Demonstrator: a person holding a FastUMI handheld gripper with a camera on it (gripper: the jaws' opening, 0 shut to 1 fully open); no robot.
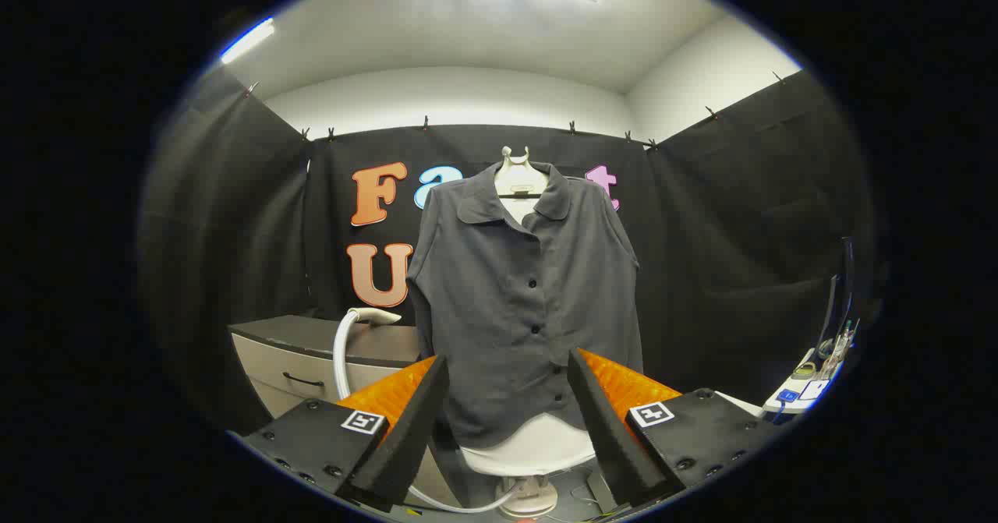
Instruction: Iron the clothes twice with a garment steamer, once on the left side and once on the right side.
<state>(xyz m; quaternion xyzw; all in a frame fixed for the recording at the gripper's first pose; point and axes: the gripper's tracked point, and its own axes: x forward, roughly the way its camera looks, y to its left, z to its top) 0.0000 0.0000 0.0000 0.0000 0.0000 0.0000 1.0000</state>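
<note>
A dark grey button-up shirt (522, 305) hangs on a white hanger (521, 176) straight ahead, well beyond my fingers. The steamer's white head (376, 316) rests on a cabinet top left of the shirt, and its white hose (340, 359) curves down toward a white base (534, 496) on the floor under the shirt. My gripper (507, 375) is open, its two black fingers (417, 422) spread wide with nothing between them. The shirt's lower half shows through the gap between the fingers.
A low grey cabinet (304, 359) with a dark top and a drawer handle stands left of the shirt. A white table edge (803, 390) with small items and upright tools is at the right. Black cloth walls enclose the booth.
</note>
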